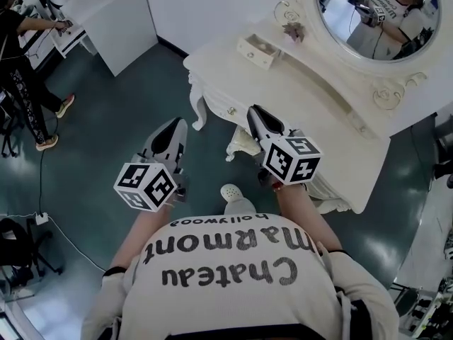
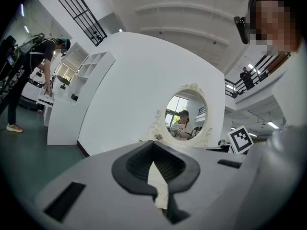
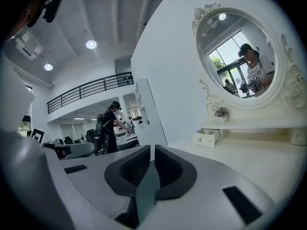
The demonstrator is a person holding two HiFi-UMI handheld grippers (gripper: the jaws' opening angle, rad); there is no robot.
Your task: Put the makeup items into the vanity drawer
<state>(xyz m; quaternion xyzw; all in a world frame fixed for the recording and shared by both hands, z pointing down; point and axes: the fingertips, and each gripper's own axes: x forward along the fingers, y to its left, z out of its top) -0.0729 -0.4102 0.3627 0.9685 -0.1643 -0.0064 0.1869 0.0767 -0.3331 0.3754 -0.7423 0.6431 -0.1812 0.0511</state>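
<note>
A white vanity [image 1: 311, 98] with a round mirror [image 1: 375, 13] stands ahead of me, at the upper right of the head view. A small drawer box [image 1: 256, 50] on its top is pulled open, and the right gripper view shows this box [image 3: 207, 137] under the mirror [image 3: 237, 56]. The front drawer with its gold knob [image 1: 231, 110] is closed. No makeup items can be made out. My left gripper [image 1: 173, 127] hangs over the green floor, left of the vanity, with nothing in it [image 2: 153, 145]. My right gripper [image 1: 255, 112] points at the vanity's front edge, also with nothing in it [image 3: 150, 150].
A small flower pot [image 1: 294, 30] sits on the vanity's shelf. A white ornate stool [image 1: 241, 144] stands below the vanity front. A person [image 1: 21, 62] works at a white cabinet [image 1: 113, 20] at the far left. A cable [image 1: 42, 183] runs across the floor.
</note>
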